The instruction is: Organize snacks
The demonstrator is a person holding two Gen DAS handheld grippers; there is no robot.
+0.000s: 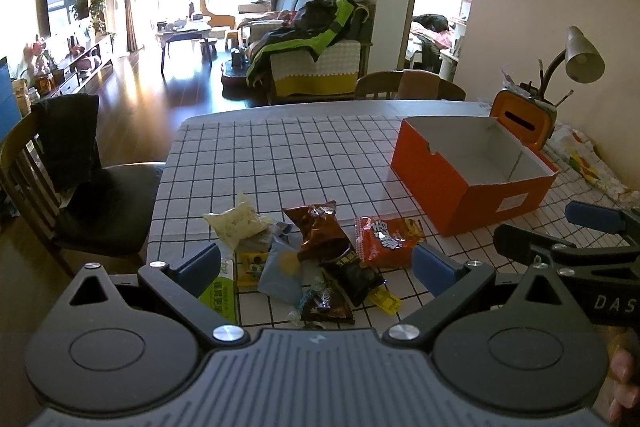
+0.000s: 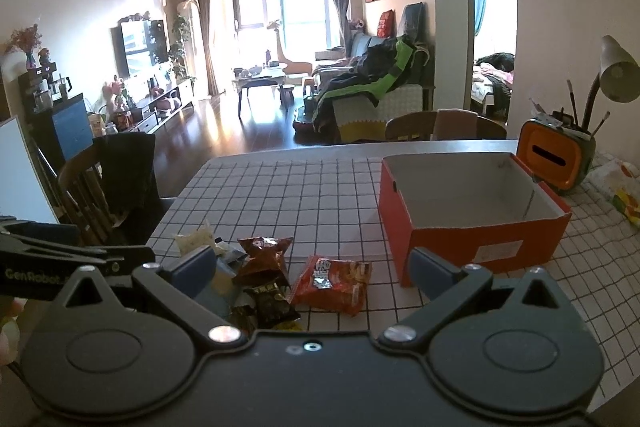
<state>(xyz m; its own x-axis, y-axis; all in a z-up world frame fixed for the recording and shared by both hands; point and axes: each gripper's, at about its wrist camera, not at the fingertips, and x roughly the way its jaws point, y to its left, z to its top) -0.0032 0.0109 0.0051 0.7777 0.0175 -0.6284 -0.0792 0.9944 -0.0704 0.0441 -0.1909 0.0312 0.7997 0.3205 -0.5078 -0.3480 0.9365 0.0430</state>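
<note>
A heap of snack packets lies on the checked tablecloth point(image 1: 304, 155) near its front edge. In it are a red packet point(image 1: 386, 237) point(image 2: 334, 281), a brown packet point(image 1: 320, 231) point(image 2: 264, 261), a pale yellow bag point(image 1: 236, 221), a blue pouch point(image 1: 282, 273) and dark packets point(image 1: 352, 275). An open orange box point(image 1: 472, 171) point(image 2: 472, 211) with a white, bare inside stands to the right. My left gripper point(image 1: 316, 263) hovers open just above the heap, holding nothing. My right gripper point(image 2: 310, 267) is open over the red packet, with nothing between its fingers. It also shows at the right edge of the left wrist view.
An orange slotted holder point(image 1: 520, 119) with brushes and a desk lamp point(image 1: 580, 55) stand behind the box by the wall. A patterned cloth point(image 1: 588, 159) lies at the right. A wooden chair point(image 1: 80, 195) with dark clothing stands left of the table, another chair point(image 1: 408, 87) at the far side.
</note>
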